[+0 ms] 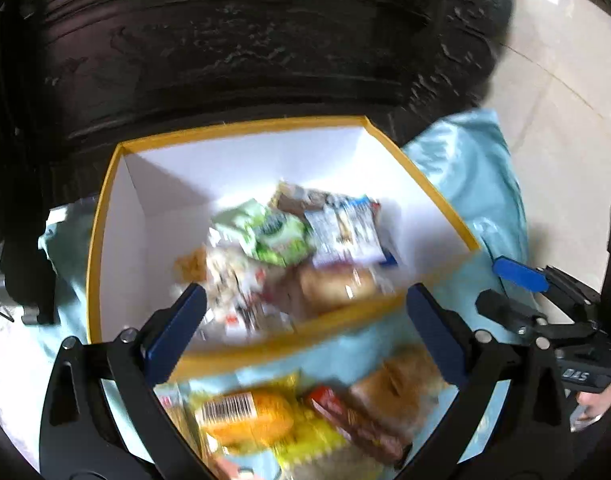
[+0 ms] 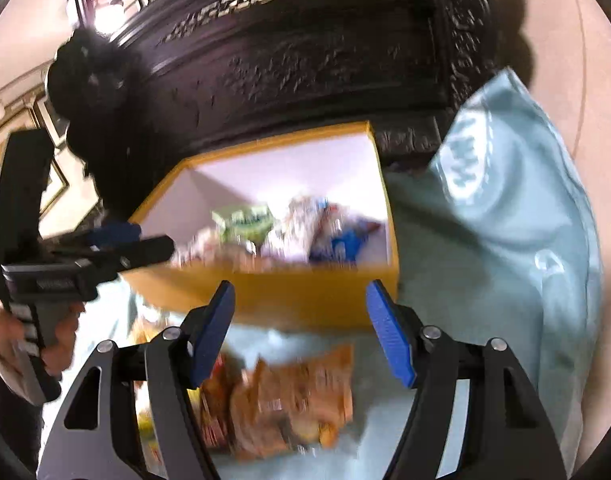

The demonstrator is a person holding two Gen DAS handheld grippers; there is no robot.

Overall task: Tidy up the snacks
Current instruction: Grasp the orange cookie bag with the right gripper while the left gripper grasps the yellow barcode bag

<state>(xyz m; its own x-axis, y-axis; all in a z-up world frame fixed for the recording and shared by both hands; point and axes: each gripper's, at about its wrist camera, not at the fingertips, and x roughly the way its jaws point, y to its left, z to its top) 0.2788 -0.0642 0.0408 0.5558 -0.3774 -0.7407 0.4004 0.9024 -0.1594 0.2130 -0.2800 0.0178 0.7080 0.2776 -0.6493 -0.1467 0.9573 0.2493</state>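
Two grippers, both empty. Left gripper (image 1: 305,332): fingers spread wide, nothing between them; the yellow box (image 1: 105,208) with packets (image 1: 289,236) inside lies just ahead of its fingertips. Loose snacks (image 1: 305,420) sit on the blue cloth (image 1: 473,184) below them. Right gripper (image 2: 301,332): fingers parted, nothing gripped, an orange packet (image 2: 301,396) beneath.

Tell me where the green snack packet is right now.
The green snack packet lies inside the yellow box, mid-pile, left of a blue-and-white packet; the right wrist view shows it too.
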